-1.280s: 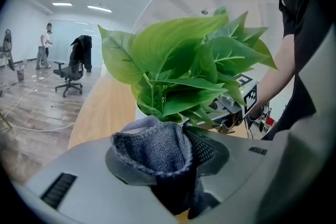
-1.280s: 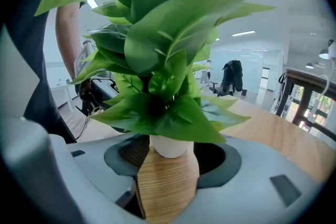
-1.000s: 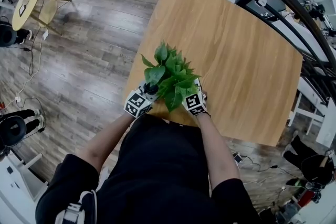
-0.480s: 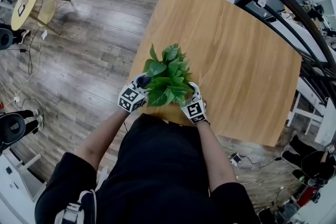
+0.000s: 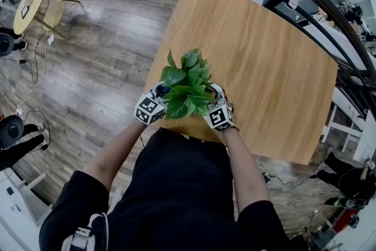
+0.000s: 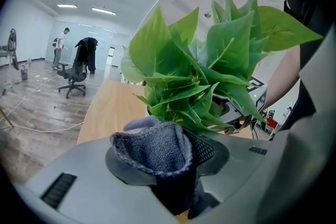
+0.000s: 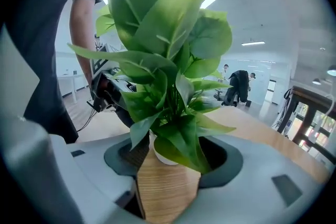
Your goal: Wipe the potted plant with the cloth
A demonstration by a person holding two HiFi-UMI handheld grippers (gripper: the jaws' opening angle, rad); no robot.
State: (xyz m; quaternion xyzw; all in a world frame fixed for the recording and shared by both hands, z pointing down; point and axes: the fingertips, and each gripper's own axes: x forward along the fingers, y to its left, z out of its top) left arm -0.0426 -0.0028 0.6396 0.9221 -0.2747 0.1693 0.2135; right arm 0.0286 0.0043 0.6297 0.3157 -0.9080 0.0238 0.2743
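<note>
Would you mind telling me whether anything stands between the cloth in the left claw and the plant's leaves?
Nothing visible does. The grey cloth clamped in the left claw faces the leaves of the potted plant directly, at close range; the right claw stands open on the plant's far side.

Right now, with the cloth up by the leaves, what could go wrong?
1. The potted plant stands close to the near edge of the table; a sideways wipe could slide or tip it off.
2. The right gripper has its jaws apart around the pot, not clamped, so it may not steady it.
3. The left gripper holds the cloth bunched; it could bend leaves.
</note>
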